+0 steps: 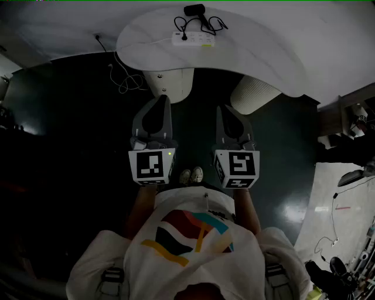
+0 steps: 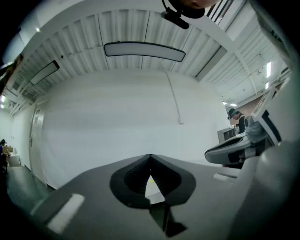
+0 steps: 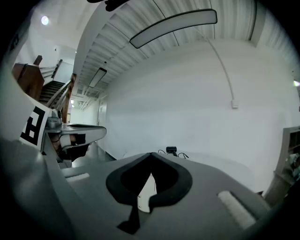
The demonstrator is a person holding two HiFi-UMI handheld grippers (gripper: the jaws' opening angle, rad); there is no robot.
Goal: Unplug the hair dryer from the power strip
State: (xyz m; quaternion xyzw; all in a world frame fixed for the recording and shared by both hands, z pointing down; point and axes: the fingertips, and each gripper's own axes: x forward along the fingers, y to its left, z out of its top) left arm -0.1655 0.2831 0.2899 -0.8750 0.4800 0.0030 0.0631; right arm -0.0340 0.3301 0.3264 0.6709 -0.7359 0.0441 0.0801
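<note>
Both jaws closed, empty: left gripper [image 1: 163,98], right gripper [image 1: 223,109], near me | strip [image 1: 193,38] and dryer [image 1: 194,10] far, on table [image 1: 263,58] | next I'd pin strip with left, pull plug [image 1: 185,37] straight with right

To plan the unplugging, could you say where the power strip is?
Head view, top centre: the power strip sits on the table, beside the hair dryer.
</note>
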